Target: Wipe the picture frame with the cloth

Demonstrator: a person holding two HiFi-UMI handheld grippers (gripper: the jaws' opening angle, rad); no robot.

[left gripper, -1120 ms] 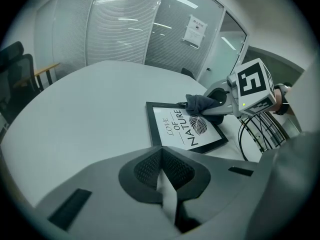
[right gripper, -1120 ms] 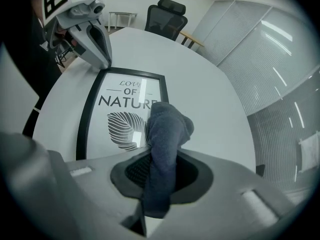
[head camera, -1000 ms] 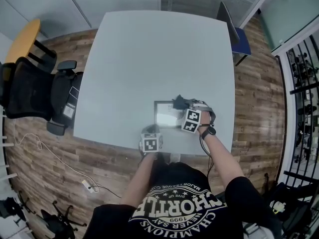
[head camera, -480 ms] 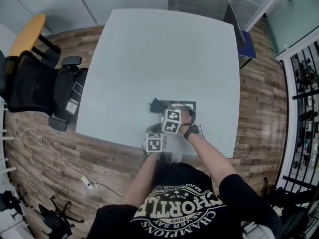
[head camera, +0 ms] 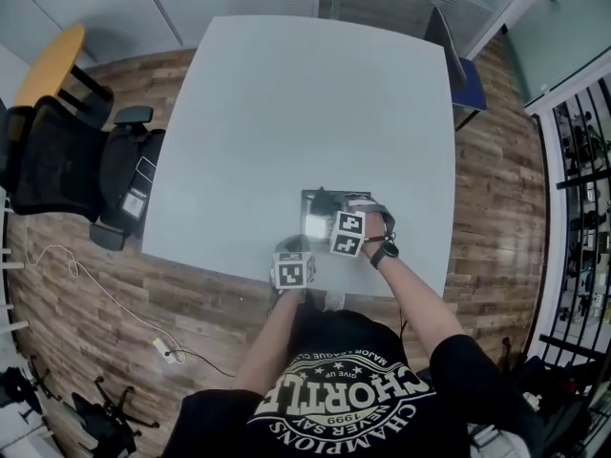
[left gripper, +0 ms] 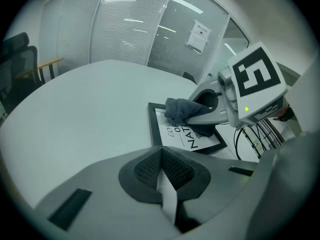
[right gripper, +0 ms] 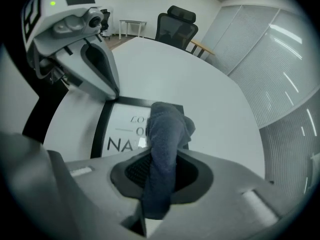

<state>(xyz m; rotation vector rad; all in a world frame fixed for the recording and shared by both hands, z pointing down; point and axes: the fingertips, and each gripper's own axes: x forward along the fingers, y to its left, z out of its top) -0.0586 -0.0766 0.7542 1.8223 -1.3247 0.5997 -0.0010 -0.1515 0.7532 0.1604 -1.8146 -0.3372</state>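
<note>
The picture frame (left gripper: 180,134) lies flat on the pale surface (head camera: 305,103), near the edge closest to the person. It has a thin black border round a white print with black lettering.

The right gripper (right gripper: 162,159) has its jaws clenched on a dark blue-grey cloth (right gripper: 167,129). The cloth runs up between the two pads and bunches into a wad past the tips. The wad sits over the frame's glass, covering part of the lettering and reaching toward the frame's far border. From the left gripper view the wad appears to rest on the frame's upper part.

The left gripper (left gripper: 162,166) has its jaws pressed together with nothing between them. In the right gripper view its tips sit at the frame's black border near a corner; whether they touch it cannot be told.

A black office chair (head camera: 67,165) stands on the wooden floor (head camera: 496,189) to the left of the surface.
</note>
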